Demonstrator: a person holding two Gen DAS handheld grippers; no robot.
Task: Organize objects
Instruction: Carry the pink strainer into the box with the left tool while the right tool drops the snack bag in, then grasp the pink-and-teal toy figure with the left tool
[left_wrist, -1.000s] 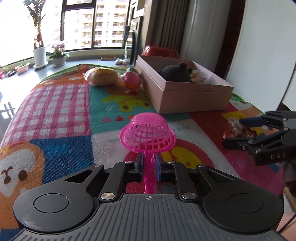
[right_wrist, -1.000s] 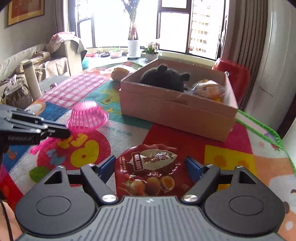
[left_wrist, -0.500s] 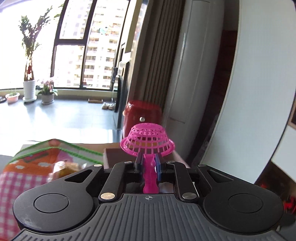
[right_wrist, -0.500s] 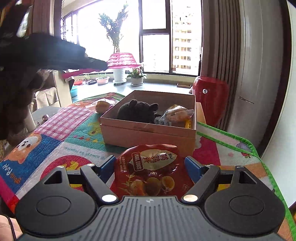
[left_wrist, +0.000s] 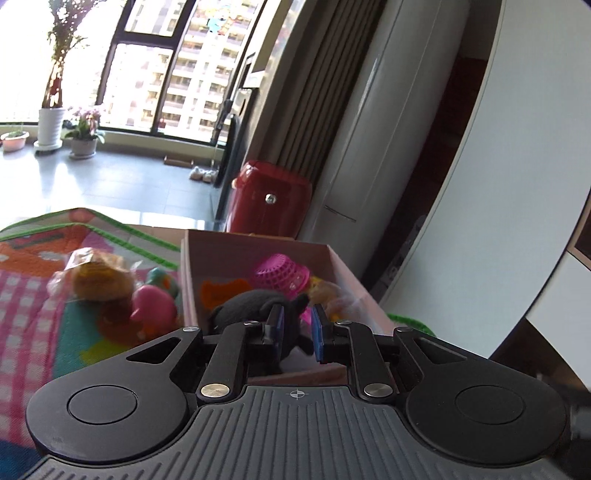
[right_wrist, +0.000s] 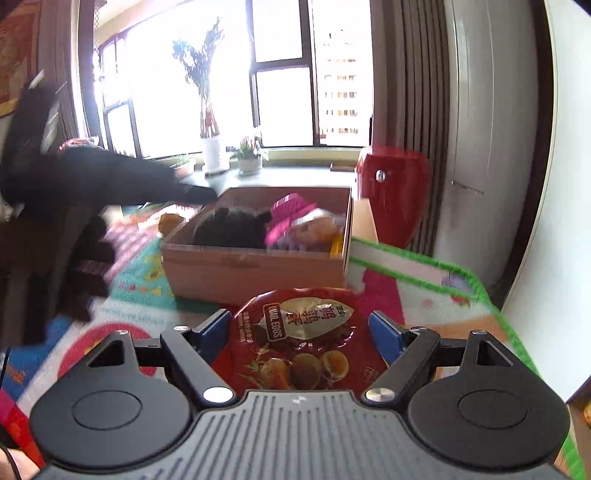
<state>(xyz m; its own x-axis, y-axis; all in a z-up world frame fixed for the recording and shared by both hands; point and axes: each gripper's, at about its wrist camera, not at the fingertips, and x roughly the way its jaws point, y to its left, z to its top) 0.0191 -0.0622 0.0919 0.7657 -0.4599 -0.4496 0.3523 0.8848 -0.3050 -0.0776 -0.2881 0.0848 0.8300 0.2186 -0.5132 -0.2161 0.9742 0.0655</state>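
The pink toy strainer (left_wrist: 281, 275) lies upside down inside the cardboard box (left_wrist: 343, 264), beside a black plush toy (left_wrist: 247, 304) and a wrapped bun (left_wrist: 334, 295). My left gripper (left_wrist: 297, 328) is open and empty just above the box's near side. My right gripper (right_wrist: 301, 332) is shut on a red pack of quail eggs (right_wrist: 299, 336), held in front of the box (right_wrist: 255, 271). The strainer (right_wrist: 290, 210) and the plush (right_wrist: 232, 229) also show in the right wrist view. The left gripper (right_wrist: 110, 177) appears there as a dark blur over the box's left corner.
On the colourful play mat (left_wrist: 33, 295) left of the box lie a wrapped bun (left_wrist: 98, 278), a pink toy duck (left_wrist: 151, 306) and a teal toy (left_wrist: 162, 278). A red cabinet (right_wrist: 391, 192) stands behind the box by the curtain. The mat's green edge (right_wrist: 458, 280) runs at the right.
My left gripper has let go of the pink strainer, which now lies in the box, and its fingers have opened. My right gripper still holds the quail egg pack, a bit higher.
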